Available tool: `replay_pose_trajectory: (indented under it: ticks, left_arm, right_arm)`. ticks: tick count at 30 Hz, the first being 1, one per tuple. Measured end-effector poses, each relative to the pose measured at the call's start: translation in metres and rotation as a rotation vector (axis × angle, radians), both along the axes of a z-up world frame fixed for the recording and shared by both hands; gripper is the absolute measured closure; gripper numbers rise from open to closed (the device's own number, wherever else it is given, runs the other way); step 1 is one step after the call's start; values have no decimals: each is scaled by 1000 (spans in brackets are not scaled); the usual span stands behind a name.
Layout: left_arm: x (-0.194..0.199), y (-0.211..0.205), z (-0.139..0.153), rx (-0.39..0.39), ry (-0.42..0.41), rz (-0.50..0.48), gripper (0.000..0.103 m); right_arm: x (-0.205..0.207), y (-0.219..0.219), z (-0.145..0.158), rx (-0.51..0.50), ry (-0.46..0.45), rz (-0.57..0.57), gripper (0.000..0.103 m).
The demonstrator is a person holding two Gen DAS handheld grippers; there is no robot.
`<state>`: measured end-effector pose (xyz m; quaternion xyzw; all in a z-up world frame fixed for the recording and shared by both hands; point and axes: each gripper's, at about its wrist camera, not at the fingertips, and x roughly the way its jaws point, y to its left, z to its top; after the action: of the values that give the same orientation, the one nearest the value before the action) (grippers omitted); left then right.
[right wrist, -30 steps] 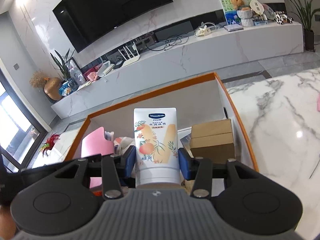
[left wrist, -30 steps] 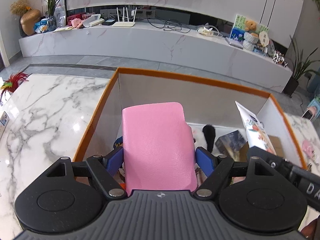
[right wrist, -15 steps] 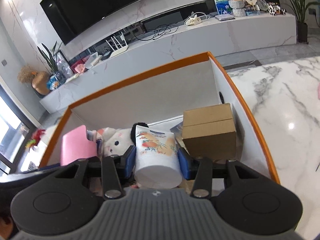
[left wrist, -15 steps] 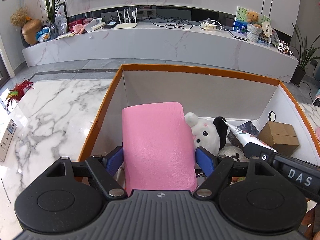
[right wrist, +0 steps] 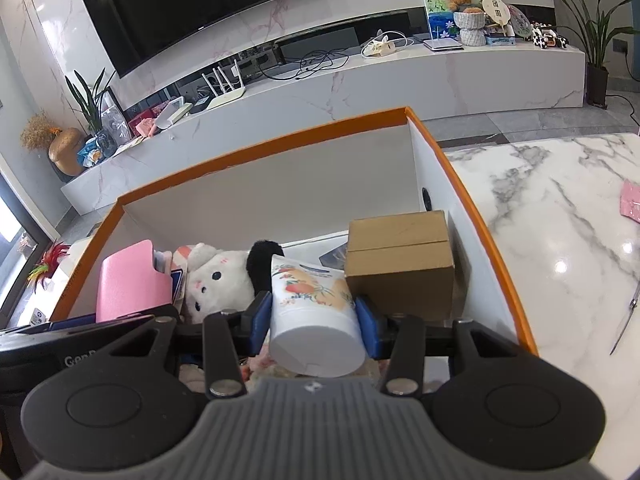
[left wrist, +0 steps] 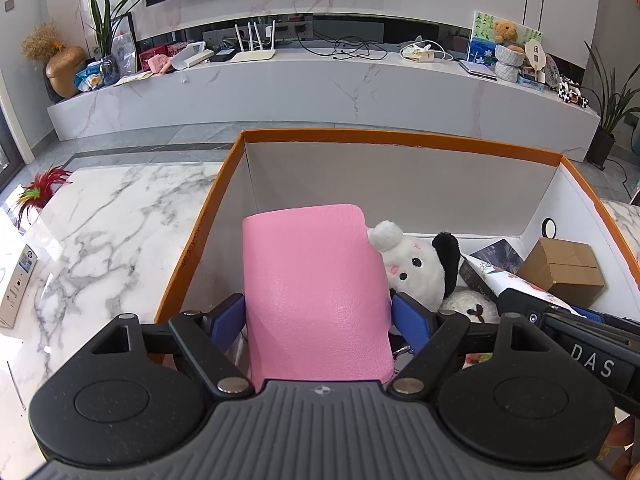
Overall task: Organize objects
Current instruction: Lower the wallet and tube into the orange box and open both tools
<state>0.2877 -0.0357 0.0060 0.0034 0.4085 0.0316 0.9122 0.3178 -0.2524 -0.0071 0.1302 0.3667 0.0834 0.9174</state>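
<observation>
My left gripper (left wrist: 318, 316) is shut on a pink case (left wrist: 316, 292) and holds it inside the left part of an orange-rimmed white box (left wrist: 400, 138). My right gripper (right wrist: 314, 316) is shut on a white lotion tube (right wrist: 314, 312) with peach print, tilted forward and down into the same box (right wrist: 264, 142). The pink case also shows in the right wrist view (right wrist: 132, 284), and the tube in the left wrist view (left wrist: 516, 280). A white plush toy (left wrist: 416, 264) with a black ear lies between them.
A brown cardboard carton (right wrist: 400, 260) stands in the box's right end, beside a dark booklet (left wrist: 492, 258). The box sits on a marble table (right wrist: 560, 240). A pink packet (right wrist: 630, 200) and a thin metal tool (right wrist: 624, 324) lie on the table at right. A feather toy (left wrist: 40, 190) lies far left.
The right gripper has tipped the lotion tube forward and lowered it into the box. The left gripper with the pink case has risen slightly, so more of the box's inside shows.
</observation>
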Motion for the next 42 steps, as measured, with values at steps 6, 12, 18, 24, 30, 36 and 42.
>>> replay_pose_trajectory:
  ticks: [6, 12, 18, 24, 30, 36, 42]
  left_arm:
    - [0, 0, 0, 1, 0, -1, 9]
    - [0, 3, 0, -15, 7, 7, 9]
    - [-6, 9, 10, -60, -40, 21, 10]
    - [-15, 11, 24, -73, -104, 26, 10]
    - [-23, 10, 33, -64, -128, 19, 10]
    - [-37, 7, 40, -31, -156, -3, 10]
    - [-59, 8, 45, -3, -161, -29, 10]
  right_arm:
    - [-1, 1, 0, -7, -2, -1, 51]
    - [-3, 1, 2, -7, -2, 2, 46]
    - [-7, -1, 7, 5, -14, -2, 44]
    - [-15, -2, 13, 5, -29, 2, 43]
    - [-24, -3, 20, 7, -48, 10, 42]
    - [-36, -6, 35, 2, -80, 22, 36]
    - [-61, -12, 52, -19, -118, 47, 34]
